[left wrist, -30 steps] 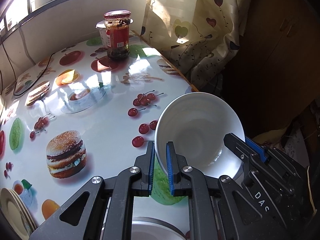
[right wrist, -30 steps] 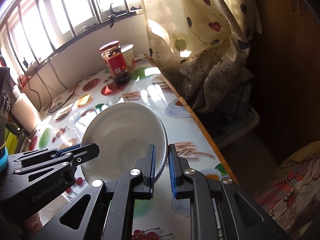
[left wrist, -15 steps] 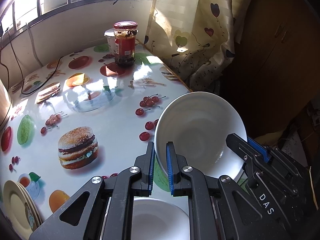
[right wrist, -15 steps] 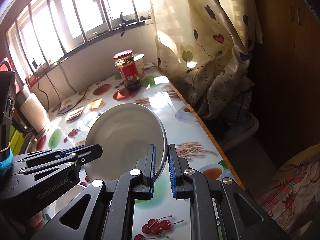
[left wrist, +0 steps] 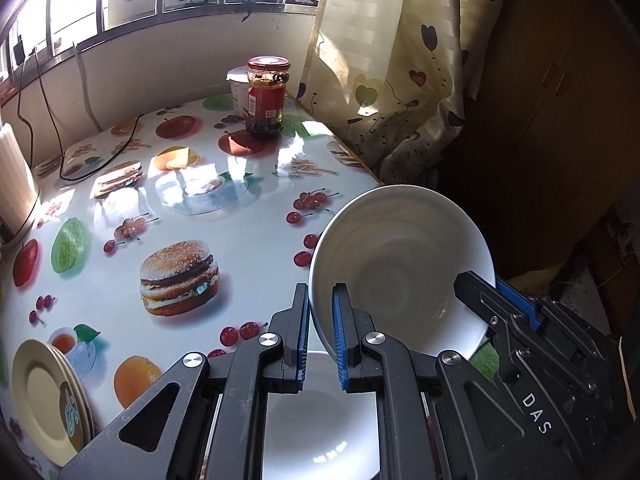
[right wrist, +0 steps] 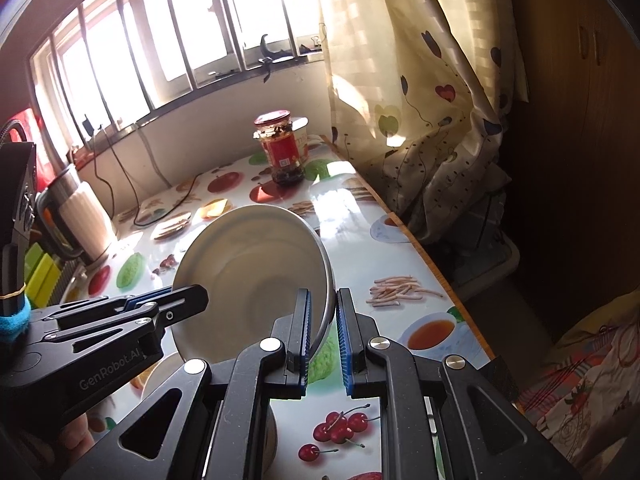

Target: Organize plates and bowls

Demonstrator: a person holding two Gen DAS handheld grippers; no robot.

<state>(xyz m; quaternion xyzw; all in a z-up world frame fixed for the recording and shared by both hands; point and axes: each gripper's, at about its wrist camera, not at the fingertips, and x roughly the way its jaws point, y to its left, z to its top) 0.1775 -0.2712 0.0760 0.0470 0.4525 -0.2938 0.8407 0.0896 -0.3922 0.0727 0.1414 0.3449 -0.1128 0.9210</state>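
Above the near edge of the table (left wrist: 120,280), I have a white bowl (left wrist: 400,264) held clear of the surface and tilted on its side, its hollow facing the left wrist camera. My left gripper (left wrist: 320,332) has its fingers (left wrist: 341,340) drawn narrow and clamped on the bowl's near rim, one blue pad inside and one outside. My right gripper (right wrist: 323,334) pinches the opposite rim the same way, fingers (right wrist: 303,332) close together with the thin wall between them (in the left view it shows as the black arm reaching in at the lower right).

Below the held bowl, a second white bowl (left wrist: 320,420) sits on the table, seen between the left gripper's arms. At the lower left of the left view a short stack of cream plates (left wrist: 44,396) rests on the printed cloth. At the far end of the table stands a red-lidded jar (left wrist: 267,98) with a white tub (left wrist: 240,92) just behind it, and a black cable (left wrist: 80,172) trails across the far left corner. A patterned curtain (left wrist: 400,60) hangs at the right of the table. From the right wrist camera I can see a white ribbed kettle (right wrist: 86,220) at the left edge of the table.
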